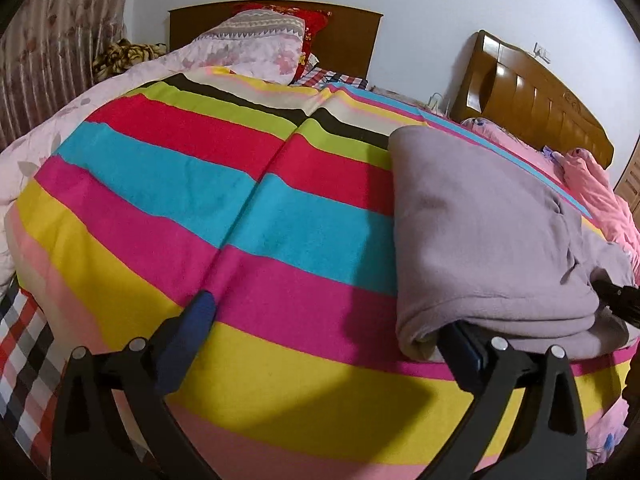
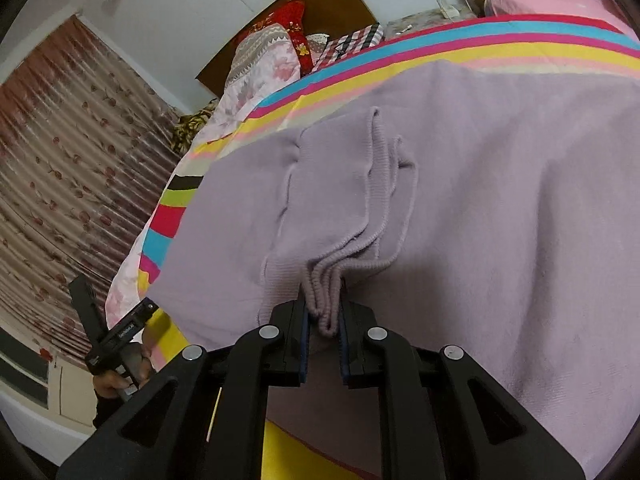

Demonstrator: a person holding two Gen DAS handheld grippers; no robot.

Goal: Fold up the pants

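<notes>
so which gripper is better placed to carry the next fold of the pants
Right. The right gripper is shut on the ribbed cuffs of the lilac pants. The left gripper is open over the striped blanket, one finger beside the pants' folded edge, holding nothing.

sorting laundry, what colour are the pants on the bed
Soft fleecy pants: pale lilac, plain; clearest in the right wrist view.

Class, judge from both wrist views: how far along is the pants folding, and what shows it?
Done: the lilac pants already lie doubled in layers on the striped blanket. In hand: the right tool pinches the ribbed cuffs; the left tool is open, one finger at the folded edge. Left: probably laying the cuffs down and a final fold.
</notes>
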